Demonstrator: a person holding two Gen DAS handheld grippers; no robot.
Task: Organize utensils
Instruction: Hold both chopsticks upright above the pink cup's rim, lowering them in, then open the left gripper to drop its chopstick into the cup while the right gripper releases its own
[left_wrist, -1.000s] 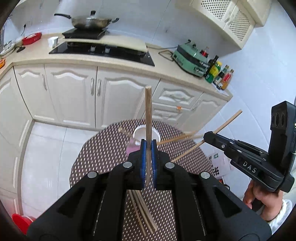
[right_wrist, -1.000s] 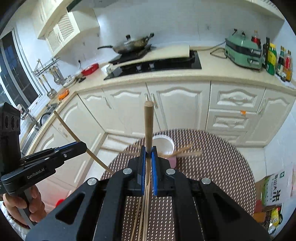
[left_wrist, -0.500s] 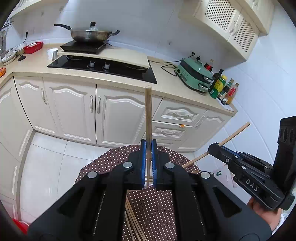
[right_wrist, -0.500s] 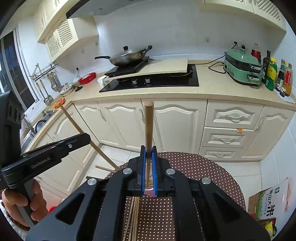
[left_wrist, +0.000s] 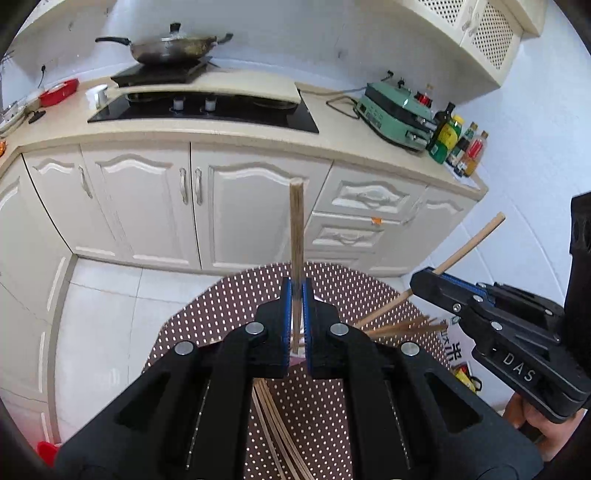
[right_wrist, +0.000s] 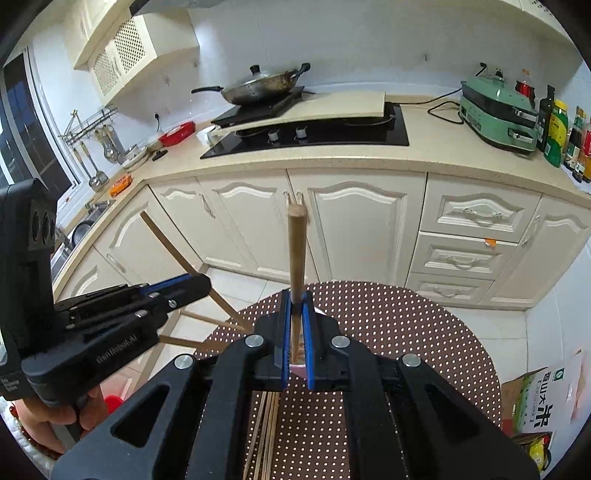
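Observation:
My left gripper (left_wrist: 296, 291) is shut on a wooden chopstick (left_wrist: 296, 236) that stands upright above the round dotted table (left_wrist: 229, 306). My right gripper (right_wrist: 296, 301) is shut on another wooden chopstick (right_wrist: 295, 251), also upright. Each gripper shows in the other's view: the right one (left_wrist: 424, 280) with its chopstick slanting up right, the left one (right_wrist: 201, 284) with its chopstick slanting up left. Several loose chopsticks (left_wrist: 277, 432) lie on the table below the grippers; more chopsticks (left_wrist: 402, 326) stick out behind. A pink and white holder (right_wrist: 300, 368) is mostly hidden behind the jaws.
Cream kitchen cabinets (left_wrist: 147, 206) and a counter with a black hob (left_wrist: 207, 110), a wok (left_wrist: 170, 48), a green appliance (left_wrist: 397, 114) and bottles (left_wrist: 454, 140) stand behind the table. A carton (right_wrist: 535, 406) sits on the floor at the right.
Both grippers have tilted up and then slightly back down, each still holding its chopstick. The holder, in plain view a second ago, is now mostly hidden behind the jaws.

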